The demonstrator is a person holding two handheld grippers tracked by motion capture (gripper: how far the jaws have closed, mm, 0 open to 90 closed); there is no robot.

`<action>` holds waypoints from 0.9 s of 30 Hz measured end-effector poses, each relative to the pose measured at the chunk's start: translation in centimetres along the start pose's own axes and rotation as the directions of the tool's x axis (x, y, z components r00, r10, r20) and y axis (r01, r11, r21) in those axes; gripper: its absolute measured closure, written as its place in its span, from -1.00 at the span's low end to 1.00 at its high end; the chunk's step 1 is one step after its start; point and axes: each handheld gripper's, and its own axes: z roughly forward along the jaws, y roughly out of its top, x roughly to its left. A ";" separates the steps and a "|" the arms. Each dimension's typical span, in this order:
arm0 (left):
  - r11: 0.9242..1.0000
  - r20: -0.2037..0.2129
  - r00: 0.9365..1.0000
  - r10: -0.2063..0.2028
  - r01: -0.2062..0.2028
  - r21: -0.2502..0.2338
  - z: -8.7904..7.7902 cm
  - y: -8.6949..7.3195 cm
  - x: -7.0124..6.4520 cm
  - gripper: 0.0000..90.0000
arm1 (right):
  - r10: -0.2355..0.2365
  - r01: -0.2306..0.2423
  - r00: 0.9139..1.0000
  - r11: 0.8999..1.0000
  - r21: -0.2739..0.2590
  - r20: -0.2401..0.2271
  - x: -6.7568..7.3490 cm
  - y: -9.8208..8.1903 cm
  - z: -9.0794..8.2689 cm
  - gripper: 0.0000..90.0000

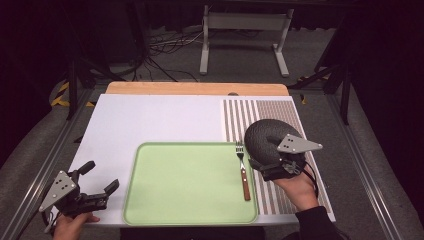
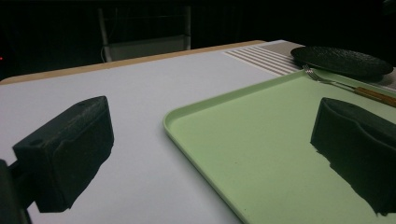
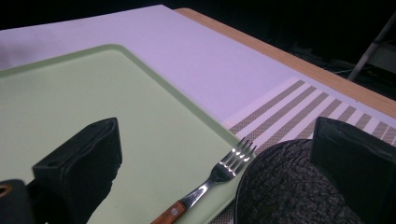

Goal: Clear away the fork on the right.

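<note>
Wooden-handled metal fork (image 1: 243, 170) lies along right edge of pale green plastic tray (image 1: 185, 185), tines pointing far. Dark textured round plate (image 1: 267, 139) just right of it, on striped placemat (image 1: 285, 112). Right gripper (image 1: 270, 167) over plate's near edge, jaws wide apart, nothing held. Left gripper (image 1: 100, 182) low at near-left corner of white table (image 1: 150, 120), jaws wide, empty, angled toward tray.

No readable text, label or number appears anywhere.

In the right gripper view, the fork (image 3: 212, 189) is seen between the jaws, laid on the tray's (image 3: 70, 102) edge; the plate (image 3: 285, 191) is set beside the right-hand jaw, partly covered by it.
</note>
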 end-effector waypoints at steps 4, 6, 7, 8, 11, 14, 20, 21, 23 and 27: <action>1.000 0.000 1.000 0.001 -0.001 0.000 0.0 0.0 0.0 -1.00 | 0.015 -0.015 1.000 0.998 -0.062 0.003 -0.4 -1.2 -1.1 -0.97; 1.000 -0.003 1.000 0.001 -0.001 0.001 0.0 0.0 0.0 -1.00 | 0.007 -0.006 1.000 0.995 -0.099 0.012 -0.6 -1.8 -1.6 -0.97; 1.000 -0.001 1.000 0.001 -0.001 0.002 0.0 0.0 0.0 -1.00 | 0.017 -0.015 1.000 0.994 -0.110 0.016 -0.7 -2.0 -1.8 -0.98; 1.000 -0.001 1.000 0.001 -0.001 0.002 0.0 0.0 0.0 -1.00 | 0.021 -0.018 1.000 0.993 -0.121 0.016 -0.8 -2.3 -2.0 -0.98; 1.000 -0.004 1.000 0.001 -0.001 0.001 0.0 0.0 0.0 -1.00 | 0.024 -0.021 0.999 0.991 -0.134 0.024 -1.0 -2.8 -2.3 -0.98; 1.000 -0.003 1.000 0.000 0.000 -0.002 0.0 0.0 0.0 -1.00 | 0.025 -0.021 0.999 0.989 -0.144 0.027 -1.2 -3.6 -2.5 -0.98; 1.000 -0.002 1.000 -0.001 0.001 0.000 -0.1 0.0 0.0 -1.00 | 0.023 -0.016 0.999 0.983 -0.182 0.034 -1.4 -5.5 -3.2 -1.00; 1.000 -0.002 1.000 -0.002 0.002 0.000 -0.1 0.0 0.0 -1.00 | 0.019 -0.012 0.999 0.983 -0.185 0.041 -1.5 -5.7 -3.4 -1.00; 1.000 -0.003 1.000 -0.002 0.002 -0.002 -0.1 0.0 0.0 -1.00 | 0.028 -0.019 0.999 0.980 -0.198 0.042 -1.6 -6.2 -3.5 -1.00; 1.000 -0.004 1.000 -0.006 0.006 -0.009 -0.1 0.0 0.0 -1.00 | 0.064 -0.054 0.997 0.973 -0.225 0.036 -1.9 -7.0 -3.8 -1.00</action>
